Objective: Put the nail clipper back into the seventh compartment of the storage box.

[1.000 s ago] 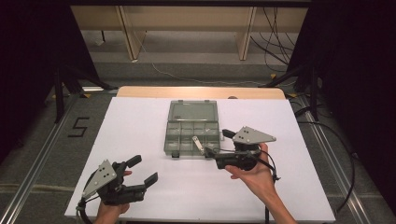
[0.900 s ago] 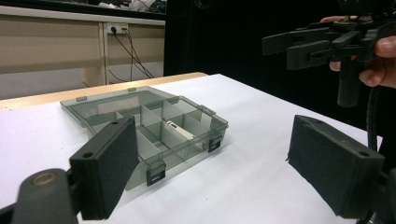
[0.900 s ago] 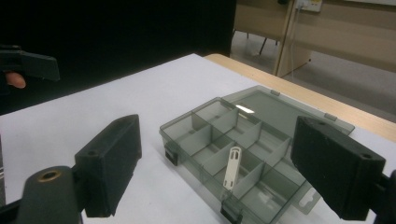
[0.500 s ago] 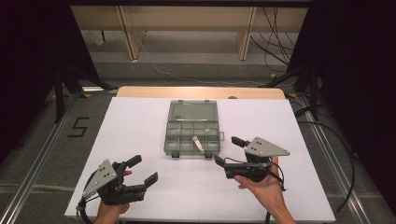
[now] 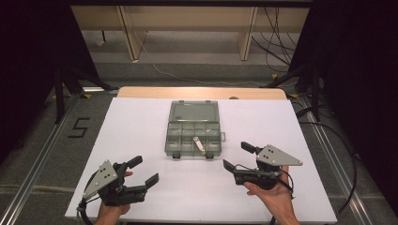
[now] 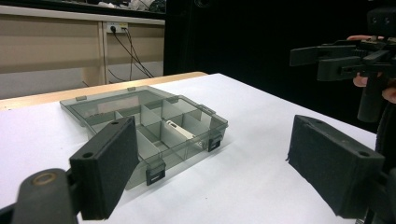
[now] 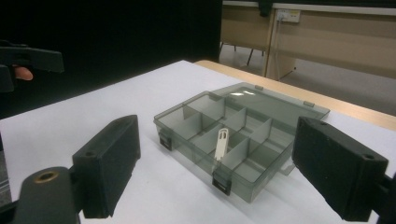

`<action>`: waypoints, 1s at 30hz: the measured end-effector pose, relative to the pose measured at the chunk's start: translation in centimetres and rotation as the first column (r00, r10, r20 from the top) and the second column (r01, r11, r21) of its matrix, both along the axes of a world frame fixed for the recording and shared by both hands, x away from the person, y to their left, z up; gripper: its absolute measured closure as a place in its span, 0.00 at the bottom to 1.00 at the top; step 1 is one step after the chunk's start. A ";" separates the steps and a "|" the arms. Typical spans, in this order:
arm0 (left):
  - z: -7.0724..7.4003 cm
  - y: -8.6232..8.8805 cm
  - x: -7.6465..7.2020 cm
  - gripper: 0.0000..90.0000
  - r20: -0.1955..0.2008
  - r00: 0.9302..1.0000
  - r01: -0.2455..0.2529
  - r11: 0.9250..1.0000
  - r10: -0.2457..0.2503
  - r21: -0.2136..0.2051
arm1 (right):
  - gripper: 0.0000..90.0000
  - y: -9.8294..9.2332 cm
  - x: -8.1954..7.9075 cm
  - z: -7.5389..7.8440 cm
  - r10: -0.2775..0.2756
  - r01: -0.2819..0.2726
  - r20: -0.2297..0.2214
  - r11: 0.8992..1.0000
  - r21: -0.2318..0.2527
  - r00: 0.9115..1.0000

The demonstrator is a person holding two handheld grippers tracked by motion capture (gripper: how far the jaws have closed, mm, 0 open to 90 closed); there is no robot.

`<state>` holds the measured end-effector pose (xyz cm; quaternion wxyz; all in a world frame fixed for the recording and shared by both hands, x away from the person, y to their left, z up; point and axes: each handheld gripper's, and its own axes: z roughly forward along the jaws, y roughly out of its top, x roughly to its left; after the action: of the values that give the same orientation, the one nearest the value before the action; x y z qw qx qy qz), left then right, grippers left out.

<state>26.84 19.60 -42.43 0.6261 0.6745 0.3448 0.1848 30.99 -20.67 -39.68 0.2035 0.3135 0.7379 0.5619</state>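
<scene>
A smoky clear compartment box [image 5: 170, 146] lies open in the middle of the white table [image 5: 136, 122], its lid [image 5: 194, 112] flat behind it. A small white piece [image 5: 199, 144] rests slanted in the front row, across a divider. My left gripper [image 5: 144, 170] is open near the front left, apart from the box. My right gripper [image 5: 236, 155] is open at the front right, just off the box's right front corner. In the left gripper view the box [image 6: 212, 122] and the white piece [image 6: 180, 130] sit beyond my open pads [image 6: 109, 172]. In the right gripper view the piece [image 7: 221, 142] leans in the box [image 7: 184, 122].
A wooden strip [image 5: 202, 92] borders the table's far edge. Metal rails run along the floor on both sides, with a "5" mark [image 5: 79, 127] at the left and cables [image 5: 338, 140] at the right. Bare white tabletop surrounds the box.
My right gripper has drawn back from the box's front right toward the near edge, open. The white piece stays in the box. My left gripper has not moved.
</scene>
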 end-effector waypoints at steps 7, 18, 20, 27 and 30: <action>0.0 0.0 0.0 0.17 0.000 1.000 0.000 1.000 0.000 0.000 | 0.18 -0.5 -0.5 -0.6 -0.007 0.006 0.023 1.000 0.016 1.000; 0.0 0.0 0.0 0.17 0.000 1.000 0.000 1.000 0.000 0.002 | 0.18 -1.3 -1.3 -1.2 -0.008 0.007 0.016 1.000 0.011 1.000; 0.0 0.0 0.0 0.17 0.001 1.000 0.000 1.000 0.000 0.003 | 0.18 -1.4 -1.4 -1.4 -0.028 0.027 0.031 0.999 0.026 0.999; 0.0 0.1 -0.1 0.17 0.001 1.000 0.000 1.000 0.000 0.000 | 0.18 -1.8 -1.8 -1.7 -0.029 0.027 0.034 0.999 0.044 0.999; 0.0 0.0 -0.1 0.17 0.006 1.000 0.007 1.000 -0.006 -0.009 | 0.18 -2.0 -2.0 -1.8 -0.032 0.031 0.032 0.999 0.029 0.999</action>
<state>26.78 19.64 -42.43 0.6306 0.6723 0.3416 0.1832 29.02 -22.68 -41.50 0.2198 0.3185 0.7214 0.5742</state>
